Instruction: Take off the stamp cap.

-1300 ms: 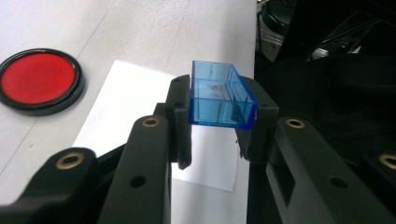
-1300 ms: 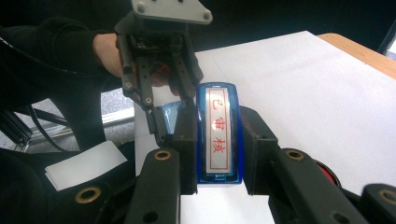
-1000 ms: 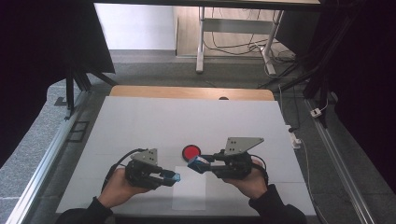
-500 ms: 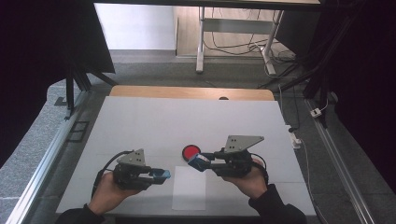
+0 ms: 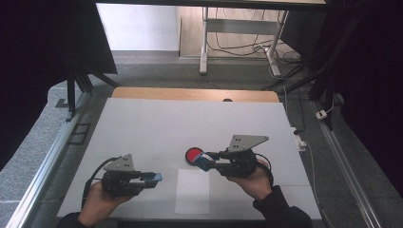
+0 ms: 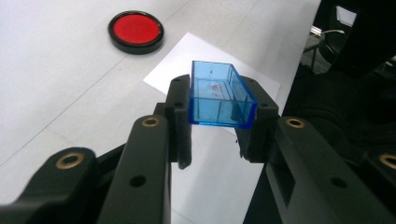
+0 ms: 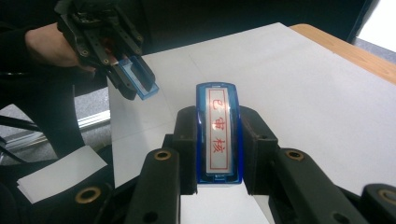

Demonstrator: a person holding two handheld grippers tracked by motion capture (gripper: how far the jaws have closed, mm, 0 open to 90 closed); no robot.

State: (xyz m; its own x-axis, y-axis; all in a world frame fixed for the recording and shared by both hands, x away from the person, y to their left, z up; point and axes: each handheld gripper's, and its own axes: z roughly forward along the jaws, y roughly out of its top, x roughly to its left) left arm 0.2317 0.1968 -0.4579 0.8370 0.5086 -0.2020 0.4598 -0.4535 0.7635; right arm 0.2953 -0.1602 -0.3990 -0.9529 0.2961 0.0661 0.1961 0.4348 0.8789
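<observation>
My left gripper (image 5: 155, 177) (image 6: 217, 100) is at the near left of the table, shut on a clear blue cap (image 6: 219, 95) whose hollow side faces up. It shows again in the right gripper view as the left gripper (image 7: 135, 79), still holding the blue cap (image 7: 141, 78). My right gripper (image 5: 205, 159) (image 7: 217, 135) is shut on a blue stamp (image 7: 217, 133) whose white face carries red characters. The stamp's tip (image 5: 203, 158) hangs right beside a round red ink pad (image 5: 193, 154) (image 6: 136, 30). Cap and stamp are apart.
A white paper sheet (image 5: 192, 191) (image 6: 180, 65) lies on the white table (image 5: 157, 123) between the two grippers, near the front edge. A wooden strip (image 5: 190, 94) runs along the far edge. Metal rails flank the table on both sides.
My left gripper has drawn away to the left with the blue cap, and the gap to the stamp has widened. My right gripper has edged towards the red ink pad.
</observation>
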